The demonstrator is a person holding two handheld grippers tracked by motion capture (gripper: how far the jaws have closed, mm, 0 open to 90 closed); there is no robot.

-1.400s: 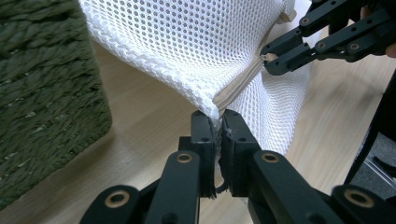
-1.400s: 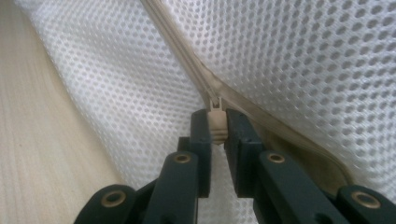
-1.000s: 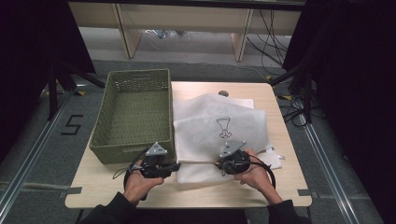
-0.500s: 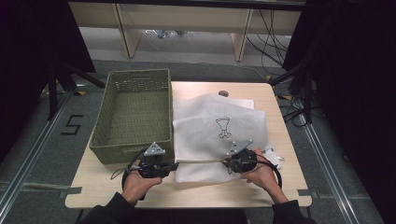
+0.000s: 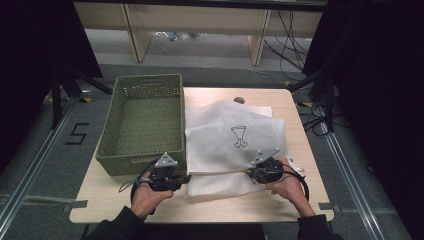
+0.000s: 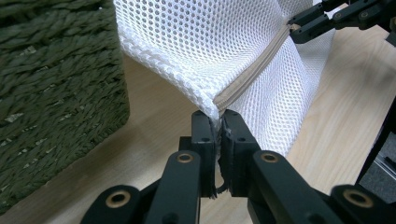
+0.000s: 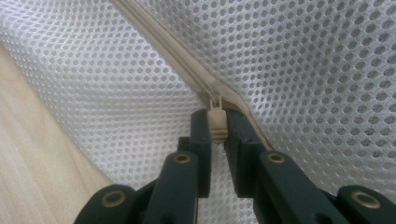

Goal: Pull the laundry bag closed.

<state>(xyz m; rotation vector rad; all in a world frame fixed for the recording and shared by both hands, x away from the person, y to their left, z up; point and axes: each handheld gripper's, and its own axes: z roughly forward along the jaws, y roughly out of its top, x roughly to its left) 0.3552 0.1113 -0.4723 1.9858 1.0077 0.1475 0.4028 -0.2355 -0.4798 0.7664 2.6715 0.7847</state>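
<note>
Mesh bag (image 5: pixel 225 150) taut between low hands (image 5: pixel 150 197)

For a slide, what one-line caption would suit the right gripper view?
Right gripper pinching the beige zipper pull of a white mesh laundry bag.

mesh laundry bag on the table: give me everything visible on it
The white mesh laundry bag is fine honeycomb netting with a small dark printed emblem on top. It lies flat on the light wooden table, beside the green woven basket. A beige zipper runs along its near edge. The left gripper pinches the zipper's end corner; the right gripper clamps the beige zipper pull.
</note>
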